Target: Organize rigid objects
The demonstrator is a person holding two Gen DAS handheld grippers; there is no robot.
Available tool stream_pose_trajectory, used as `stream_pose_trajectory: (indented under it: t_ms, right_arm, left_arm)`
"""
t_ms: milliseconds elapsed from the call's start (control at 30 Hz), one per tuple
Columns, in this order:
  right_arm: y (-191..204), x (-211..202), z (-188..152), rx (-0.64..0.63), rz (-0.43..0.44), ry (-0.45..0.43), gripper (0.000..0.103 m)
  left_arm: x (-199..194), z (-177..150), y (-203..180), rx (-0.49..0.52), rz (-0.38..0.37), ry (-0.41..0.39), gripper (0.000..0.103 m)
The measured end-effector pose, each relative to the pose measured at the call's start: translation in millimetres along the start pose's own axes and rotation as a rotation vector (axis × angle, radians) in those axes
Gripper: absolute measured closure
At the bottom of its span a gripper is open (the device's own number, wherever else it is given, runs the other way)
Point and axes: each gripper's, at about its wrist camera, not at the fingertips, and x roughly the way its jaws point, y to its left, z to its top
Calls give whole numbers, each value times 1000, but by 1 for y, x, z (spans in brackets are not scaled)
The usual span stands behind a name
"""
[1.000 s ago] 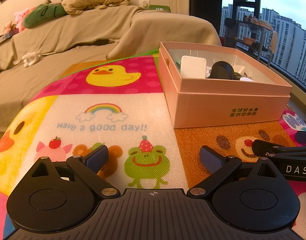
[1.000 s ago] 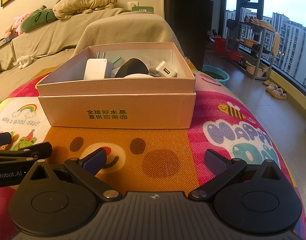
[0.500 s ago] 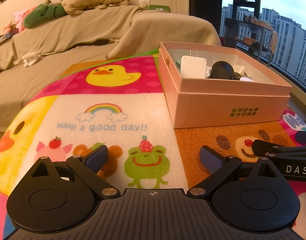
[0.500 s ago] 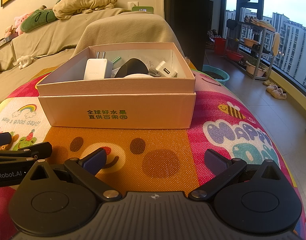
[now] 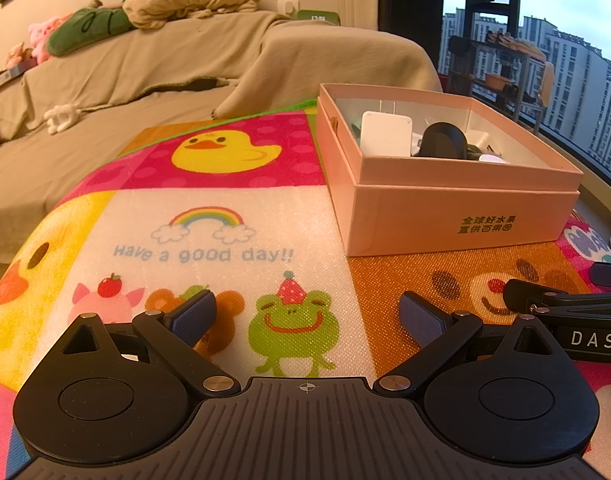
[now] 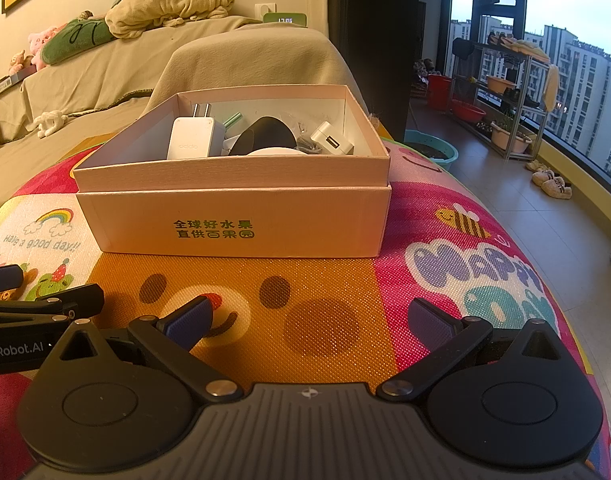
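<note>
Box (image 6: 233,216) of rigid bits sits on the cartoon mat (image 5: 209,240) covering the counter, lid-less, pink card w/ green print on the front wall. Inside: white oppo charger (image 6: 195,138) standing prongs-up at left, black rounded item (image 6: 267,134) mid, small white USB plug (image 6: 331,144) at right, green stick (image 6: 233,119) behind the charger; something white low in front of the black item, can't ID. Nothing loose on the mat that I can see.

Right gripper (image 6: 309,320): jaws spread wide, empty, low over the orange bear patch. Left gripper (image 5: 305,314): jaws spread too, empty, over the frog print. Both sit side by side; each one's finger shows at the edge of the other's view.

Key relation: box is dead ahead of the right gripper, long front wall square across its line of sight. From the left gripper it lies ahead and off to the right, corner-on. So right is better lined up, prob the one to reach in. Items sit below the rim, so the approach likely needs to clear the near wall, then drop. Charger is the easiest target, upright and exposed.
</note>
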Motion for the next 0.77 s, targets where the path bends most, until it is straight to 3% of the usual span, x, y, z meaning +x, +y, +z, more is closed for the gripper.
stream_pose_trajectory:
  t_ms: [767]
  right_arm:
    - [0, -1, 0, 0, 0, 0, 0]
  left_arm:
    - [0, 0, 1, 0, -2, 1, 2]
